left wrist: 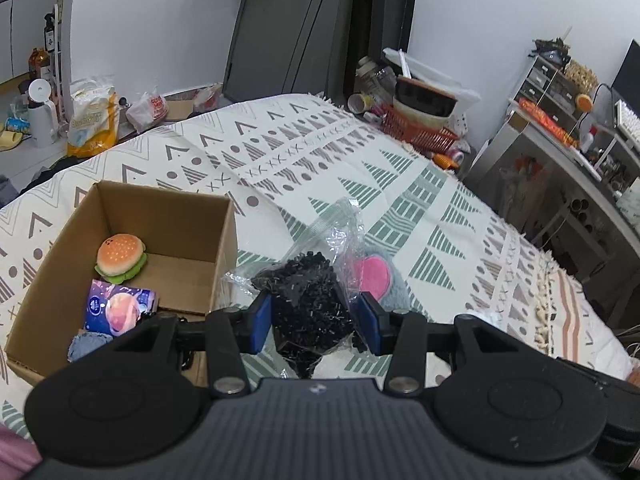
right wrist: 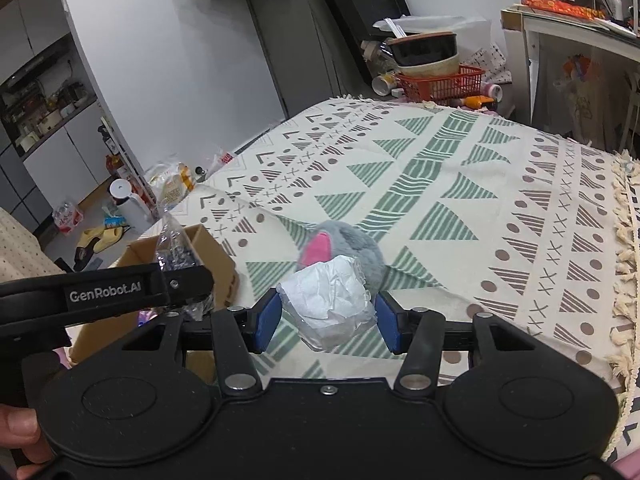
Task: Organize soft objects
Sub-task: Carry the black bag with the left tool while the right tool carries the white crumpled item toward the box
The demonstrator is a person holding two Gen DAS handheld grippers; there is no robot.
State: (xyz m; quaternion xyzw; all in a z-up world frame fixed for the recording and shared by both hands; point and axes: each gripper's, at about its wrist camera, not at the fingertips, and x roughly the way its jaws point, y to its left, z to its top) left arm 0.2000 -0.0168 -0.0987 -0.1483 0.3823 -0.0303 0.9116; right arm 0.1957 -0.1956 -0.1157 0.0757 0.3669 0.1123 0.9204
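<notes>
Left wrist view shows your left gripper [left wrist: 316,322] with its blue pads pressed against a clear plastic bag of small black pieces [left wrist: 310,292], held just right of the cardboard box [left wrist: 168,216] on the patterned bedspread [left wrist: 420,184]. Inside the box you already have a burger plush [left wrist: 120,256], a purple tissue pack [left wrist: 118,308] and a bit of blue denim-like fabric [left wrist: 86,344] near the front corner, so by my reading roughly half the sorting is done.

Your right gripper [right wrist: 326,318] is pinching a crumpled white packet [right wrist: 330,304], wrapped in plastic by the look of it, with the jaws closed onto its sides. Just behind it the grey plush with the pink ear [right wrist: 344,242] lies loose on the bedspread, touched by neither gripper.

What is left for you, as far as I can judge: the bag of black pieces goes over the box wall, the white packet follows, and the grey plush needs one more pick. Whether other soft things lie outside both views cannot be told.
</notes>
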